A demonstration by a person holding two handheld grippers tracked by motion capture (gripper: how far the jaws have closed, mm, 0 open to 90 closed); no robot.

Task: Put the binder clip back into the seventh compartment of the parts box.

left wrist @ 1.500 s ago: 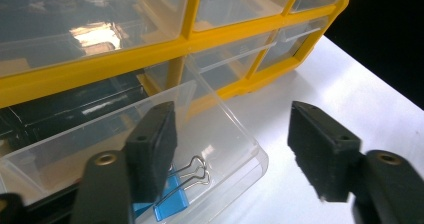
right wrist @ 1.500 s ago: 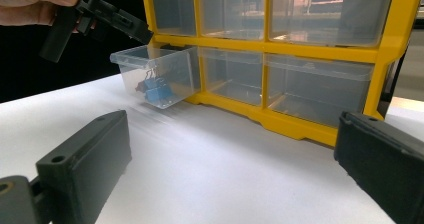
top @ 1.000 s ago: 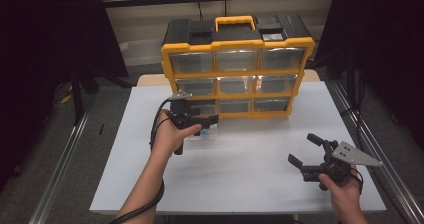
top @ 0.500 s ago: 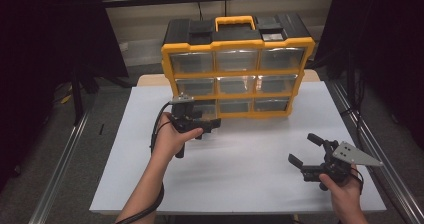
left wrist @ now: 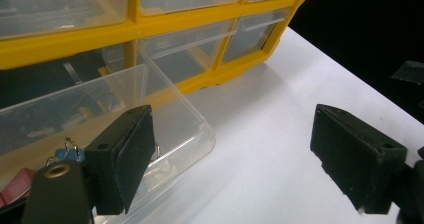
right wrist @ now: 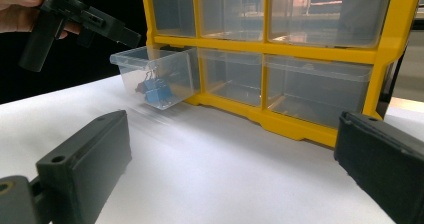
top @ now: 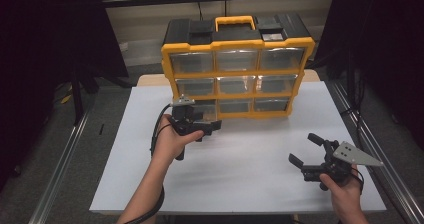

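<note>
A yellow and black drawer organiser (top: 237, 49) stands at the back of the white table. Its bottom-left clear drawer (right wrist: 160, 76) is pulled out and holds blue binder clips (right wrist: 155, 95). More of this drawer (left wrist: 165, 114) lies under my left jaw, with a blue and a red clip at its near end. My left gripper (top: 205, 126) hovers open just over the drawer's front, nothing between its jaws (left wrist: 232, 129). It also appears as the left gripper (right wrist: 80, 16) in the right gripper view. My right gripper (top: 302, 148) rests open at the front right (right wrist: 232, 129), well apart from the organiser.
The white table top (top: 250, 149) spreads between the two grippers. The other drawers (top: 237, 84) are closed and look clear. Metal rails (top: 65, 154) run along both sides of the table, with dark curtains beyond.
My left gripper has drifted slightly right and toward the person, staying open by the pulled-out drawer. The right gripper has held still.
</note>
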